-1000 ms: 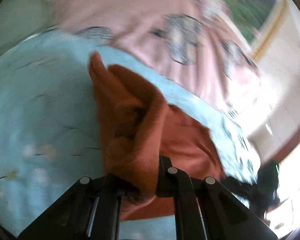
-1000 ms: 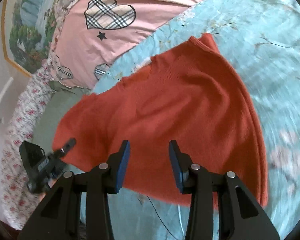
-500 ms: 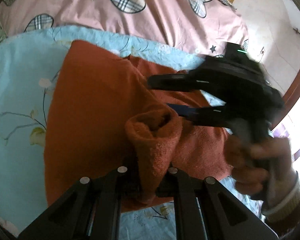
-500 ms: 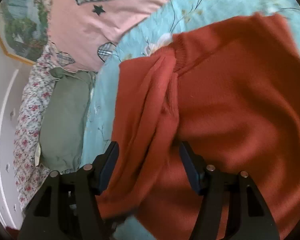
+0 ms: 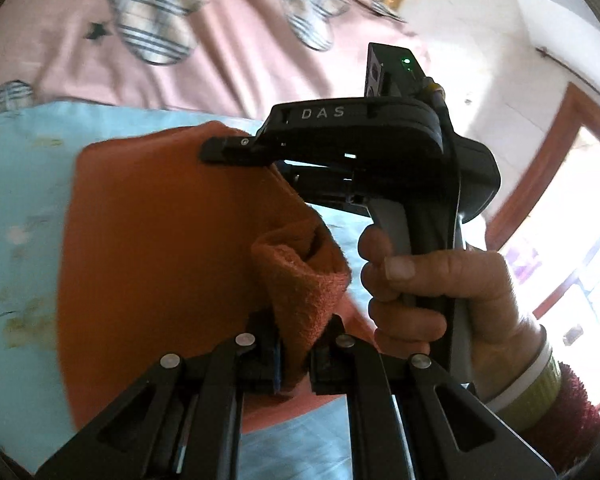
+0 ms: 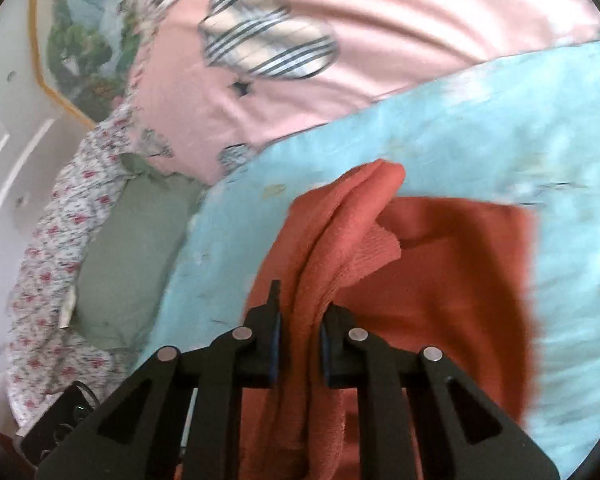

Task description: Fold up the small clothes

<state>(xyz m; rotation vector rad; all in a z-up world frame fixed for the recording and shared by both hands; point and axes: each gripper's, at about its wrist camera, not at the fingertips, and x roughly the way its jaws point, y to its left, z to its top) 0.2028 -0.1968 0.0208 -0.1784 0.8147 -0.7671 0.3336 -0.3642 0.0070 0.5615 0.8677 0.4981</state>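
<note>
An orange knitted garment [image 5: 152,248] lies on the light blue floral bedsheet [image 5: 16,200]. My left gripper [image 5: 294,356] is shut on a bunched edge of the garment at its near side. My right gripper [image 6: 300,344] is shut on a gathered ridge of the same garment [image 6: 440,280] and lifts it off the sheet. In the left wrist view the right gripper's black body [image 5: 364,152] sits over the garment's far right edge, held by a hand [image 5: 440,296].
A pink quilt with plaid hearts [image 6: 340,40] lies at the far side of the bed. A green pillow [image 6: 128,248] and floral bedding [image 6: 48,264] lie to the left. A framed landscape picture [image 6: 76,40] hangs on the wall. A bright doorway [image 5: 572,232] is at the right.
My right gripper was open around a fold of the garment; it has shut on it and lifted it. My left gripper keeps its hold and has come nearer to the right one.
</note>
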